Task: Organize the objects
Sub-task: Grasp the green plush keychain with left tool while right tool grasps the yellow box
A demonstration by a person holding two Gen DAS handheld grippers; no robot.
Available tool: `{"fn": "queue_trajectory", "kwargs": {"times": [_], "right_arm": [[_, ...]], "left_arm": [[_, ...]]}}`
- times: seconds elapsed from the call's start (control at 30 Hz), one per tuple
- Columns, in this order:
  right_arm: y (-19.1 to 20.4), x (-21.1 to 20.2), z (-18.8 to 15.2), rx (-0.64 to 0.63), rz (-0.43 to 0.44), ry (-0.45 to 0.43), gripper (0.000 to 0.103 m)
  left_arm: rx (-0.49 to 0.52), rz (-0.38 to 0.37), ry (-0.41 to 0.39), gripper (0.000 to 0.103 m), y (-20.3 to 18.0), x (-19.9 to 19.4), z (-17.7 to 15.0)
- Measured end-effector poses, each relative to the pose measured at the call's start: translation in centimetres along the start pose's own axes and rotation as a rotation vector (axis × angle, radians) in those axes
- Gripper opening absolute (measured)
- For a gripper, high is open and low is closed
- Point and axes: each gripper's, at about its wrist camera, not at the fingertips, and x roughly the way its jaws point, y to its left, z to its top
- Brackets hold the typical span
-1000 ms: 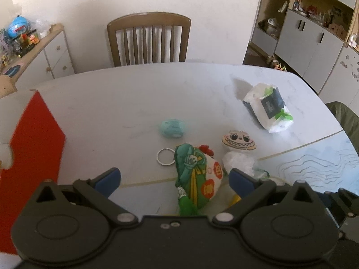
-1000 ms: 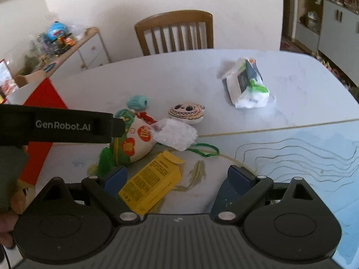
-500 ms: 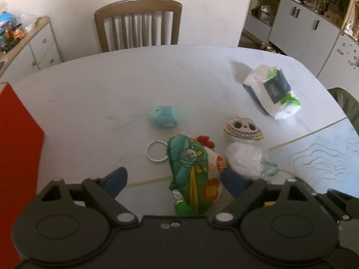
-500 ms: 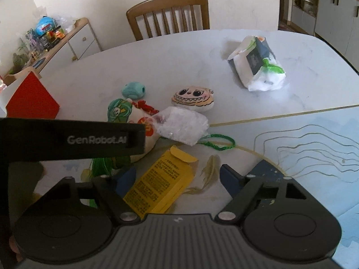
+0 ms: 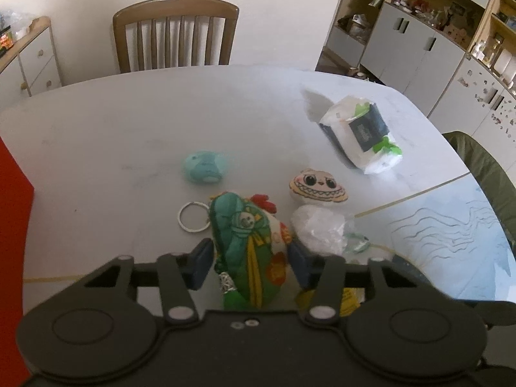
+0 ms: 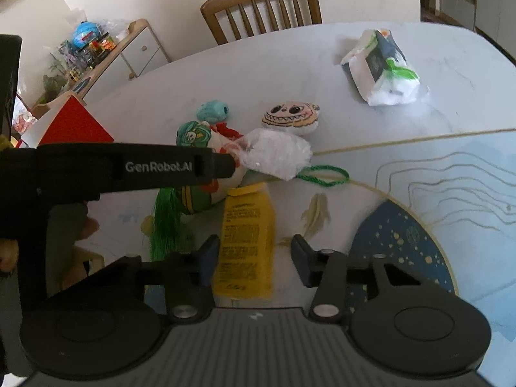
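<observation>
A green and white rooster plush with a green tassel (image 5: 250,251) lies on the white table (image 5: 129,135), also in the right wrist view (image 6: 196,167). My left gripper (image 5: 250,262) has its jaws around the plush's body, pads close on both sides, still partly open. A yellow packet (image 6: 246,238) lies between the fingers of my open right gripper (image 6: 254,258), not gripped. Near them lie a teal plush (image 5: 203,171), a round face plush (image 5: 317,187), a clear plastic bag (image 5: 319,229) and a key ring (image 5: 192,216).
A tissue pack (image 5: 361,132) lies at the far right of the table. A red box (image 6: 75,125) stands at the left. A green cord loop (image 6: 324,174) lies by the plastic bag. A wooden chair (image 5: 175,32) stands behind the table, cabinets (image 5: 435,51) at the right.
My left gripper moved forward over the rooster plush and its jaws narrowed around it. My right gripper moved forward over the yellow packet and its jaws narrowed too.
</observation>
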Motion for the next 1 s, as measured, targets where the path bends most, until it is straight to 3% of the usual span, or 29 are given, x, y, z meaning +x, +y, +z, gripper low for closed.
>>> {"fn": "queue_trajectory", "kwargs": {"times": [0.27,0.43,0.77,1.0], "right_arm": [[-1.0,-0.6,0.2,0.055,0.016,0.001,0.031],[-1.4,-2.1,0.0,0.073,0.035,-0.013,0.03],[-1.1,-6.9,-1.0,0.082,0.055,-0.071,0.03],[0.3,-10.1,-0.7,0.076,0.08,-0.107,0.03]], "left_arm": [[-0.008,0.017,-0.001,0.043,-0.3,-0.7,0.0],[-0.053,-0.013,-0.004,0.041,0.2,-2.4,-0.3],[-0.105,-0.082,-0.055,0.041,0.5,-8.6,-0.6],[-0.113,-0.082,-0.093,0.041,1.0,-12.9,-1.3]]}}
